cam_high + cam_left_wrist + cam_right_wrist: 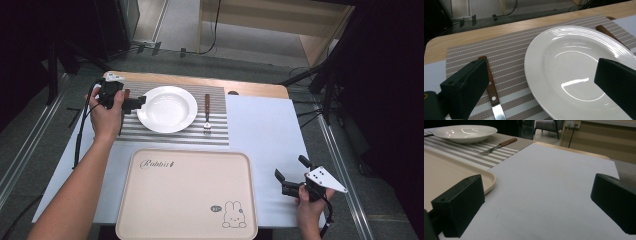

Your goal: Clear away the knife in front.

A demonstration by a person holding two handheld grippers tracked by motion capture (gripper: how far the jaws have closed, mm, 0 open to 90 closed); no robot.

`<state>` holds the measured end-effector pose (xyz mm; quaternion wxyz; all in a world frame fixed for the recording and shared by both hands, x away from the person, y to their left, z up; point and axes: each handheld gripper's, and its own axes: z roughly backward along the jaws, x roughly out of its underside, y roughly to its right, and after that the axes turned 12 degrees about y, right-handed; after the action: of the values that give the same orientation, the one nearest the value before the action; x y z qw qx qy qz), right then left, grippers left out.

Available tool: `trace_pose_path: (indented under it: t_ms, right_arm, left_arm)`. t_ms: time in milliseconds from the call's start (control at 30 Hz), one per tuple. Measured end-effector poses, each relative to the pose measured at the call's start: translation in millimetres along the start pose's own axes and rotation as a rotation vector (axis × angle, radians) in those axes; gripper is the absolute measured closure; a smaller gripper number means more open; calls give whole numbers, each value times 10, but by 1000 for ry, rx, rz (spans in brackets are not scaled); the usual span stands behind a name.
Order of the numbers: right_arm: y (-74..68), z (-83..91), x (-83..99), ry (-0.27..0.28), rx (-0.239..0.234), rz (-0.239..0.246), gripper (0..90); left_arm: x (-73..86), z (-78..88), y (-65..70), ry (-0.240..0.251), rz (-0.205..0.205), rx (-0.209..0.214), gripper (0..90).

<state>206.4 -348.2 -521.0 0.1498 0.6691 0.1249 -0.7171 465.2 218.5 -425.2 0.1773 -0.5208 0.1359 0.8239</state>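
Striped placemat (509, 72) | plate (574, 72) rim between left gripper (541, 85) jaws, untouched

Grey carpet floor (185, 20) around the table, cables (150, 47) running across it. Light wood cabinet (280, 20) at the back, sides pretty dark.

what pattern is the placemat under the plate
Brown and white stripes on the placemat, clearest in the left gripper view.
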Motion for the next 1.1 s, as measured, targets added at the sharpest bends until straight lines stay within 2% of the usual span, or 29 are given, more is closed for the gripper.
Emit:
trace_pose_path:
  t_ms: [100, 267, 367, 400, 433, 467, 633, 667, 700, 733, 800, 833, 867, 900, 933, 1033, 1067, 1100]
  right_arm:
    - [1, -1, 0, -1, 0, 0, 0]
    - [-1, -3, 0, -3, 1, -1, 0]
    - [1, -4, 0, -4, 1, -1, 0]
    - [1, -6, 1, -4, 1, -1, 0]
    - [1, -6, 1, -4, 1, -1, 0]
    - [-2, -7, 1, -6, 2, -1, 0]
    - [0, -8, 1, -6, 1, -1, 0]
    - [0, -9, 1, -7, 1, -1, 0]
    - [0, -9, 1, -7, 1, -1, 0]
    - [-2, -10, 2, -9, 0, 0, 0]
    - [-6, -12, 2, -12, 0, 2, 0]
    - [-6, -12, 2, -12, 0, 2, 0]
    - [-5, -14, 2, -13, -2, 5, 0]
    - [-5, -16, 3, -13, -1, 5, 0]
    - [-4, -16, 3, -14, -2, 4, 0]
    - [-4, -17, 3, -15, -2, 3, 0]
    - [-5, -20, 3, -15, -2, 5, 0]
    - [-5, -20, 3, -15, -2, 5, 0]
  left_arm:
    - [4, -22, -34, -19, 6, -5, 0]
    - [-1, -106, -95, -88, 26, -18, 0]
    - [-18, -126, -110, -101, 37, -9, 0]
    - [-47, -162, -137, -129, 53, -9, 0]
    - [-47, -162, -137, -129, 53, -9, 0]
    - [-75, -198, -152, -154, 59, -10, 0]
    - [-107, -243, -159, -173, 66, -8, 0]
    - [-116, -269, -181, -206, 68, -12, 0]
    - [-116, -269, -181, -206, 68, -12, 0]
    - [-124, -317, -222, -256, 94, -37, 0]
    - [-137, -342, -271, -289, 115, -34, 0]
    - [-137, -342, -271, -289, 115, -34, 0]
    - [-145, -358, -298, -303, 122, -52, 7]
    - [-145, -358, -298, -303, 122, -52, 68]
    - [-150, -377, -319, -319, 134, -91, 127]
    - [-144, -394, -347, -338, 143, -87, 154]
    - [-137, -408, -357, -349, 147, -119, 189]
    - [-137, -408, -357, -349, 147, -119, 239]
